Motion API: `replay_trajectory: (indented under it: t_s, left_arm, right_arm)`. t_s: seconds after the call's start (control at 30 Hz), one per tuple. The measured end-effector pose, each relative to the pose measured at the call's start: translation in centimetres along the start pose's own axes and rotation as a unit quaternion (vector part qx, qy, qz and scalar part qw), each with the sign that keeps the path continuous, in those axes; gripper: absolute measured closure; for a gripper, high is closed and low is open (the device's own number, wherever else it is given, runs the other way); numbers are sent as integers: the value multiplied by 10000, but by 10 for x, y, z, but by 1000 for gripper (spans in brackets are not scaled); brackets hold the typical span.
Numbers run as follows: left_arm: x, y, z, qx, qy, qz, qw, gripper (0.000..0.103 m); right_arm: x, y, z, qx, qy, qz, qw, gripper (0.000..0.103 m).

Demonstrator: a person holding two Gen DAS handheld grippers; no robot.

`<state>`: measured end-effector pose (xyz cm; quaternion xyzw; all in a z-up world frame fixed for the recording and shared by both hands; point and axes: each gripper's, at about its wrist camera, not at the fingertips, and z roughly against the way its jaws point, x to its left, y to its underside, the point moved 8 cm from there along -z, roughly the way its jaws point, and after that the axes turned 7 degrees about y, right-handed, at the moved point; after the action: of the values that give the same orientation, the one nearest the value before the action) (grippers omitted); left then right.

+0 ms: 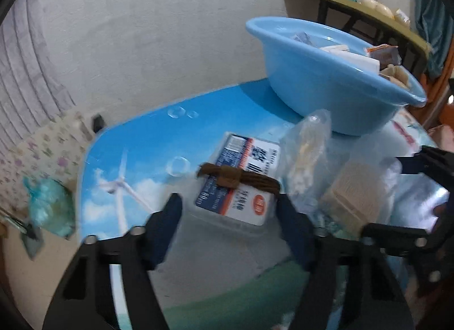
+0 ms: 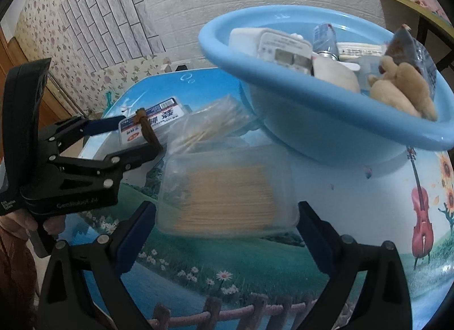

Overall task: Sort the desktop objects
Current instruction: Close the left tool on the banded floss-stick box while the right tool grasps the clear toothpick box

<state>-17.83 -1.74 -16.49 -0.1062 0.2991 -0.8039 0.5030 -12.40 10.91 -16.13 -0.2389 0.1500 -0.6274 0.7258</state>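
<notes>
A clear plastic box with a printed label [image 1: 241,188] lies on the picture-printed table [image 1: 142,142], with a brown hair tie [image 1: 241,179] across its top. My left gripper [image 1: 229,202] is shut on this box, one finger on each side; the right wrist view shows the same grip [image 2: 139,137]. A clear box of toothpicks [image 2: 227,196] rests on the table nearer the front. My right gripper [image 2: 227,207] stands open around it, its fingers wide on either side. A plastic bag of cotton swabs [image 2: 210,128] lies between the two boxes.
A blue basin [image 2: 283,86] stands at the back right of the table, holding a plush toy [image 2: 403,88], a white device [image 2: 283,49] and other items. A hand [image 2: 25,222] holds the left gripper. A side table [image 1: 354,9] stands behind, and a teal bag [image 1: 51,208] lies off the table's left edge.
</notes>
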Motion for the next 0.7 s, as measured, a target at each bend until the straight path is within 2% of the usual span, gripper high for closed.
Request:
replay_trajectory:
  t_s: [0.2, 0.27, 0.57, 0.7]
  left_arm:
    - [-3, 6, 8, -71, -153, 17, 9999, 48]
    - [-3, 9, 13, -102, -168, 91, 9998, 48]
    - [-22, 25, 37, -181, -184, 221, 9994, 48]
    - [-36, 34, 46, -119, -306, 350, 9988, 48]
  right_arm:
    - [1, -3, -4, -54, 145, 126, 9998, 4]
    - [1, -2, -4, -34, 126, 128, 9998, 8]
    - [-15, 11, 13, -113, 132, 24, 9998, 8]
    - [-28, 19, 28, -204, 157, -78, 9996, 8]
